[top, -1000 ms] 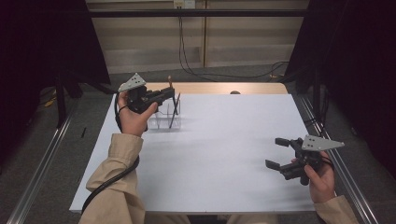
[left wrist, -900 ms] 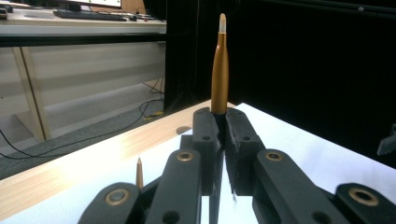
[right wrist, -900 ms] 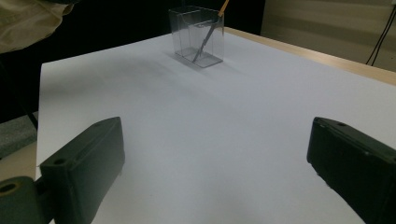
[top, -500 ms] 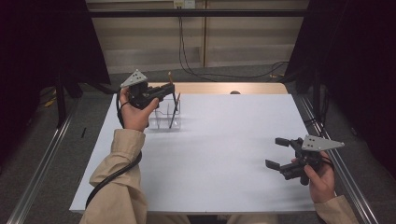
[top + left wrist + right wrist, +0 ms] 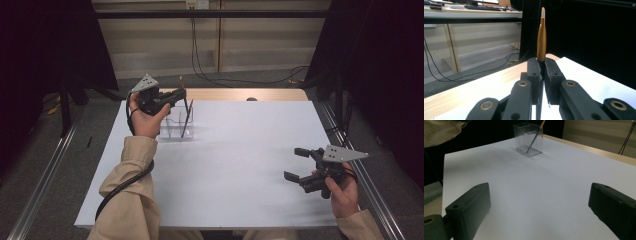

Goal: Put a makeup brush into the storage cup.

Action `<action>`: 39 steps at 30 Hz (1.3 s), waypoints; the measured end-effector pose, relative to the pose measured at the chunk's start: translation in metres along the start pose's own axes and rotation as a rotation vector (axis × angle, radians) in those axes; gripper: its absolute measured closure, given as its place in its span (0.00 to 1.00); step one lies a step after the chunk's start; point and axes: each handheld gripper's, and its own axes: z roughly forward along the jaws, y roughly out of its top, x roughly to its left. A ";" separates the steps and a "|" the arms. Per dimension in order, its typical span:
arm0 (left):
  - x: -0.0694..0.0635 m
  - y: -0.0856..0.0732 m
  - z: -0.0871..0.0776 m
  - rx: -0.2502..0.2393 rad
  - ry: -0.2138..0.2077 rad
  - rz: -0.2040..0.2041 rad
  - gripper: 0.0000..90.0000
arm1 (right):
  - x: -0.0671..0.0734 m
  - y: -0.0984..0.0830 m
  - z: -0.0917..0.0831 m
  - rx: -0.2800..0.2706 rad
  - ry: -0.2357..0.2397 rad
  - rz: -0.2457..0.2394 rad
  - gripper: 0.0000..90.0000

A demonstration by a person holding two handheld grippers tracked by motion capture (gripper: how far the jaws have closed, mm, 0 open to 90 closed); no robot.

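My left gripper (image 5: 176, 95) is at the far left of the table, shut on a gold-topped pen (image 5: 181, 81) that it holds upright. In the left gripper view the pen (image 5: 541, 37) rises with its pale tip up out of the closed jaws (image 5: 543, 65). Just below stands a clear plastic holder (image 5: 172, 129) with a dark pen (image 5: 187, 120) leaning in it. I cannot tell whether the held pen's lower end is inside the holder. My right gripper (image 5: 296, 163) is open with nothing in it near the right front edge. In its own view (image 5: 541, 202) the holder (image 5: 527, 141) and leaning pen (image 5: 533, 142) are far ahead.
White sheet (image 5: 240, 165) covers the table, with a wooden strip (image 5: 270, 94) along the far edge. Metal rails (image 5: 45, 185) run along both sides on the floor. A cable (image 5: 120, 187) trails from the left gripper under the sleeve.
My left gripper has risen slightly and shifted a little right over the holder with the pen in it. The right gripper has not moved.
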 end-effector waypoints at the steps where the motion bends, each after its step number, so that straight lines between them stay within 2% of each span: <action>1: 0.001 0.000 0.000 0.000 0.000 -0.002 0.93 | 0.000 0.000 0.000 0.000 0.002 0.000 0.04; 14: 0.003 -0.004 0.005 -0.001 0.022 0.005 0.93 | 0.001 0.000 0.001 0.000 0.009 -0.005 0.04; 31: 0.006 -0.016 0.016 0.028 0.057 0.025 0.93 | 0.000 0.000 0.000 -0.005 0.012 -0.007 0.04; 39: 0.008 -0.022 0.018 0.038 0.064 0.022 0.93 | 0.001 0.000 0.001 -0.002 0.021 -0.013 0.04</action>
